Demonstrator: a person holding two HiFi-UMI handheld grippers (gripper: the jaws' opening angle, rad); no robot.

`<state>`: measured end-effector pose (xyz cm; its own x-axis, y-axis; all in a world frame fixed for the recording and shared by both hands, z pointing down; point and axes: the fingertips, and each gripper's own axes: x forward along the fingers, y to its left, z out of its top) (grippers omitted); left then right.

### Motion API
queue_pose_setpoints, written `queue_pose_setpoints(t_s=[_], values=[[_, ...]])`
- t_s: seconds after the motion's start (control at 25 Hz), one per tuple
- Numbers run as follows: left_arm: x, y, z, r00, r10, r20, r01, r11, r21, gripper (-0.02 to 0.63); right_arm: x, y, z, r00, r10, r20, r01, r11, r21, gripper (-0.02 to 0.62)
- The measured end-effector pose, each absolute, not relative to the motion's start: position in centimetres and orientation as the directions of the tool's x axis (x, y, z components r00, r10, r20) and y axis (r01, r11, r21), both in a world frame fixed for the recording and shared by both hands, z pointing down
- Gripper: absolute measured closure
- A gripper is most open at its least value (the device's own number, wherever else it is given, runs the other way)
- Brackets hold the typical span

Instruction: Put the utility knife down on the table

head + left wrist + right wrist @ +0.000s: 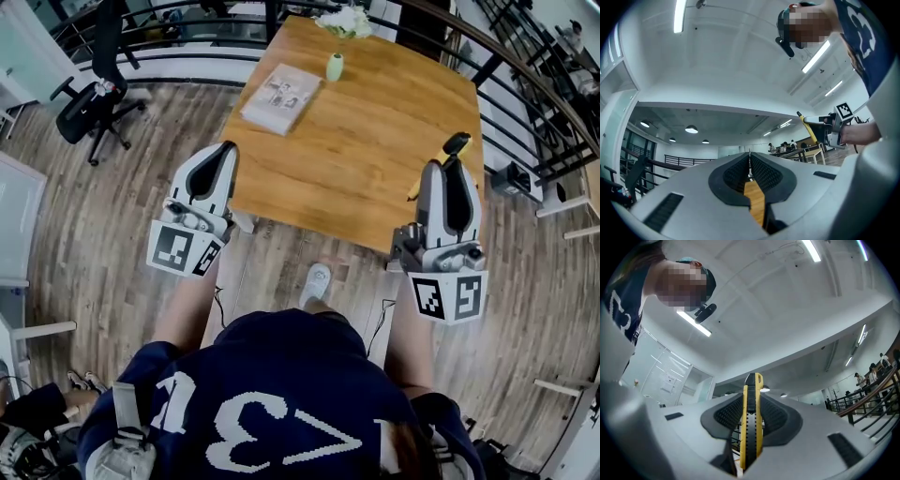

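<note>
Knife isn't down yet: the right hand-held gripper (443, 173) has its jaws clamped on the yellow-and-black utility knife (752, 423), held up in the air over the lower right edge of the wooden surface (375, 131) with the tip pointing up and away. I'd say the next move is to tip it down flat onto bare wood near that edge and only then open up. The left hand-held gripper (750, 164) is pinched together with nothing in it, and the only container is a little green vase (335, 67) at the top of the frame, seemingly holding white flowers (345, 21).
</note>
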<state>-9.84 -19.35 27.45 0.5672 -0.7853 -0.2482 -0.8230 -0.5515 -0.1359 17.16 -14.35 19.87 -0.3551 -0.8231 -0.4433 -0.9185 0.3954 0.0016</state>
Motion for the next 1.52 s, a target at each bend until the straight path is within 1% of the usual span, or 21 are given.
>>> queue_pose_setpoints(t_s=[0.36,0.56,0.92,1.24,1.4,1.52], values=[[-5.6,-26.4,26.3,0.508,-0.811,-0.291,-0.86,-0.495,-0.123,0.581,22.2,-22.4,18.8,-0.397,-0.793,-0.462,-0.897,0.442,0.011,0.468],[-3.8,-29.2,26.5,0.491,-0.819,-0.297,-0.87,-0.48,-0.115,0.581,23.9,-25.6,18.9,-0.407,-0.789,-0.46,-0.891,0.455,0.007,0.468],[-1.9,-33.0,26.0,0.524,-0.797,-0.301,-0.848,-0.519,-0.105,0.581,24.7,-28.7,19.3,-0.384,-0.809,-0.445,-0.902,0.432,-0.007,0.469],[-2.3,-36.0,25.6,0.534,-0.8,-0.273,-0.84,-0.539,-0.065,0.581,24.3,-29.6,19.4,-0.356,-0.829,-0.431,-0.919,0.395,-0.001,0.469],[-2.5,-36.9,26.2,0.538,-0.801,-0.261,-0.836,-0.546,-0.047,0.581,24.1,-30.2,20.4,-0.35,-0.847,-0.399,-0.923,0.385,-0.007,0.469],[-2.4,-37.3,27.2,0.541,-0.804,-0.247,-0.834,-0.551,-0.032,0.581,24.0,-31.0,22.1,-0.351,-0.867,-0.353,-0.924,0.382,-0.019,0.469]])
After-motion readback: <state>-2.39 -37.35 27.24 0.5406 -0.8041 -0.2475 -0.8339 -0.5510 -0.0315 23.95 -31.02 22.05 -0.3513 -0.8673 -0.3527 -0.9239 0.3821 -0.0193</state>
